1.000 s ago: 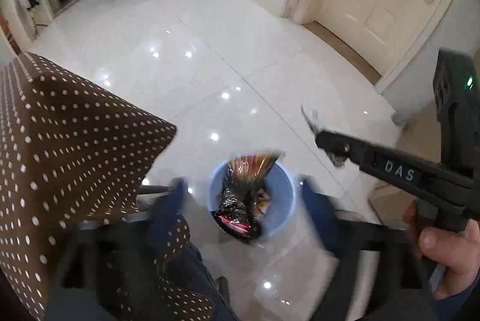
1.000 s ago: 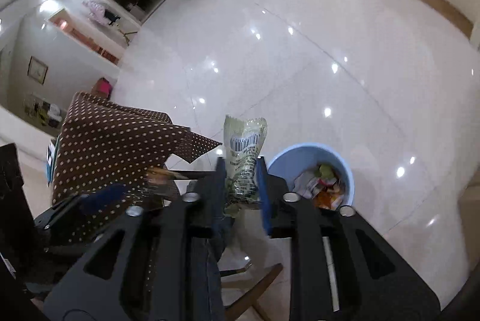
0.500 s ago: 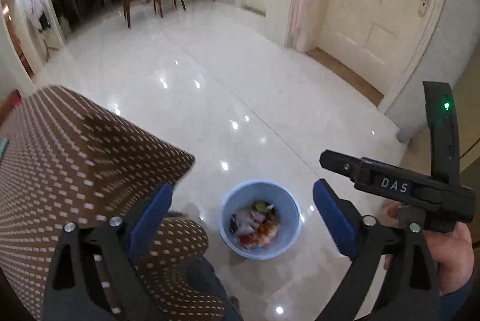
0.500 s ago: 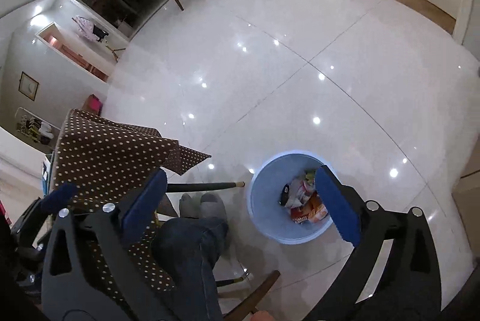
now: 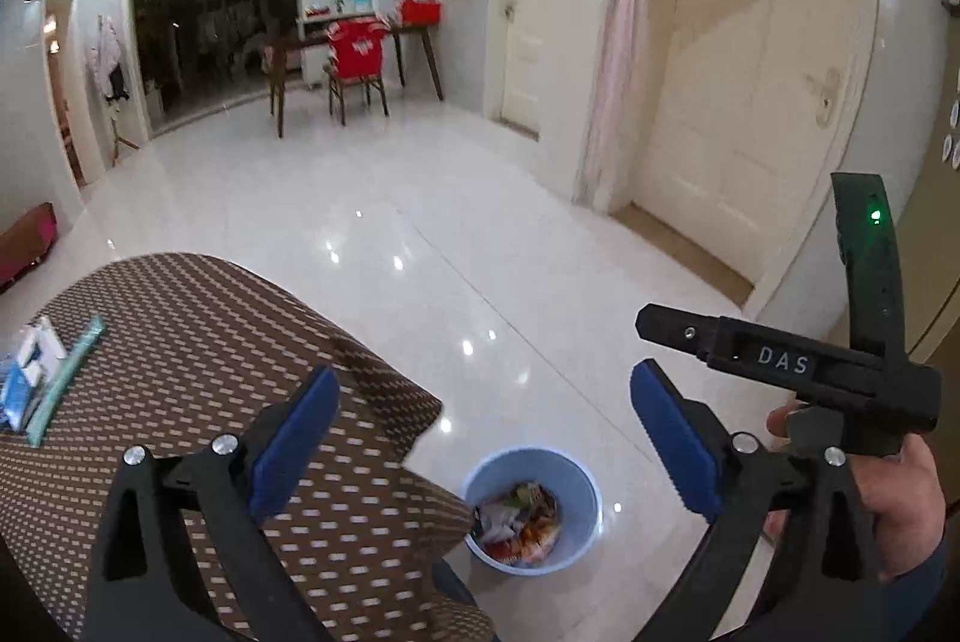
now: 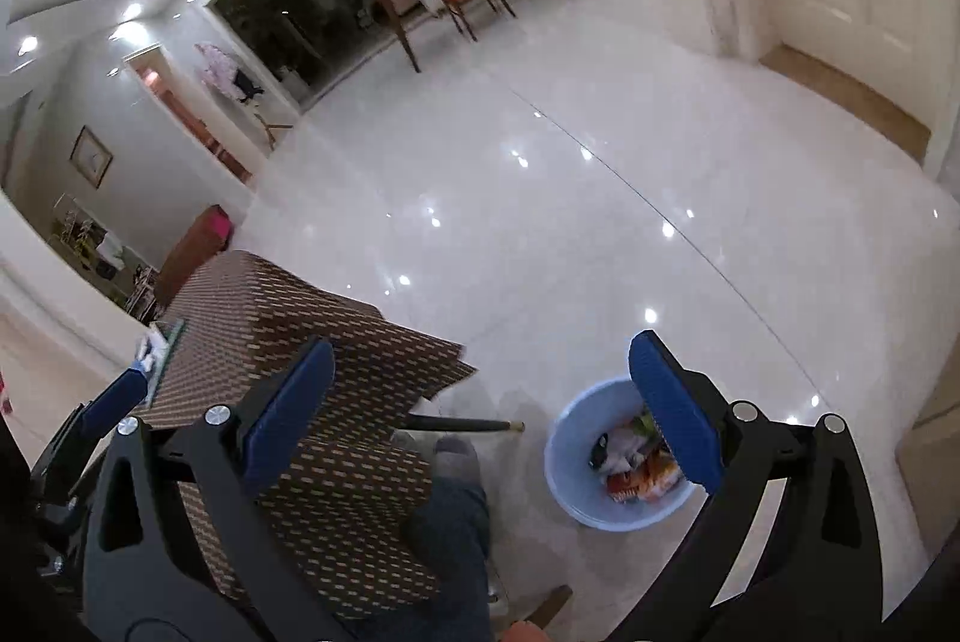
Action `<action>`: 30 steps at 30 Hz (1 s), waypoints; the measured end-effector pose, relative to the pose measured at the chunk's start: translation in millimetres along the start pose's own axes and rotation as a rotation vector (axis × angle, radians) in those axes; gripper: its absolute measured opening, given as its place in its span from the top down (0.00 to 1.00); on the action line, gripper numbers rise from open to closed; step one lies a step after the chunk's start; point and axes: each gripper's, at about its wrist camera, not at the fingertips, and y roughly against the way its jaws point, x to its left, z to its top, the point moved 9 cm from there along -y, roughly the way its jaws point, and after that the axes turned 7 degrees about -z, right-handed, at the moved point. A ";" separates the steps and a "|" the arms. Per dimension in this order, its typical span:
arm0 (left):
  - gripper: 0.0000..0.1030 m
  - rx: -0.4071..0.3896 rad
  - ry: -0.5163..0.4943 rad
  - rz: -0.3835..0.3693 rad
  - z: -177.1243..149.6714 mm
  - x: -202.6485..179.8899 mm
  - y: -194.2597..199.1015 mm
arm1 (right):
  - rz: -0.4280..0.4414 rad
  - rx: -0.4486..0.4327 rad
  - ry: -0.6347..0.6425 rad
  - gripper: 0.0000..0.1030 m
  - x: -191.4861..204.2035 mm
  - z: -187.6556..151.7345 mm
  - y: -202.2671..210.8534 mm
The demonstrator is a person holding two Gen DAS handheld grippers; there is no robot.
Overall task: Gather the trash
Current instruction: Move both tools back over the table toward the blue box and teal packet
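we're looking down at the blue bin (image 5: 531,510) on the glossy white floor (image 5: 384,222), and it's loaded with crumpled wrappers (image 5: 519,522), white, red and orange, piled inside it. the bin sits just beside the corner of the table with the brown dotted cloth (image 5: 198,342), near a dark chair leg (image 6: 462,424) that pokes out from under the cloth. our left gripper (image 5: 486,444) hangs above the table corner and the bin, blue pads spread wide, nothing between them. our right gripper (image 6: 480,408) is just as wide open and just as empty, one blue pad (image 6: 672,408) crossing in front of the bin's rim in its own view. from the left camera we see the right gripper's black body from the side with a hand (image 5: 894,498) wrapped on its handle (a green light glows on it). more trash waits on the table: blue-and-white packets (image 5: 27,378) and a long teal wrapper (image 5: 66,378) lie at the far left edge of the cloth, well apart from both grippers. below us, a knee in jeans (image 6: 450,528) shows between table and bin. farther off, a red-covered chair (image 5: 357,60) stands at a wooden desk (image 5: 414,42), and a cream door (image 5: 744,120) is on the right.
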 end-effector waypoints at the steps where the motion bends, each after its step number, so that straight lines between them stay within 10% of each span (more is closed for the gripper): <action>1: 0.07 -0.018 0.004 0.008 2.7 6.7 8.7 | 0.010 -0.011 0.019 0.06 14.5 2.9 5.1; 16: 0.06 -0.173 0.083 0.195 11.1 144.9 106.9 | 0.122 -0.035 0.255 0.06 194.4 3.0 3.7; 30: 0.06 -0.150 0.215 0.421 -42.5 324.4 161.4 | 0.216 0.080 0.479 0.06 356.9 -52.9 -69.2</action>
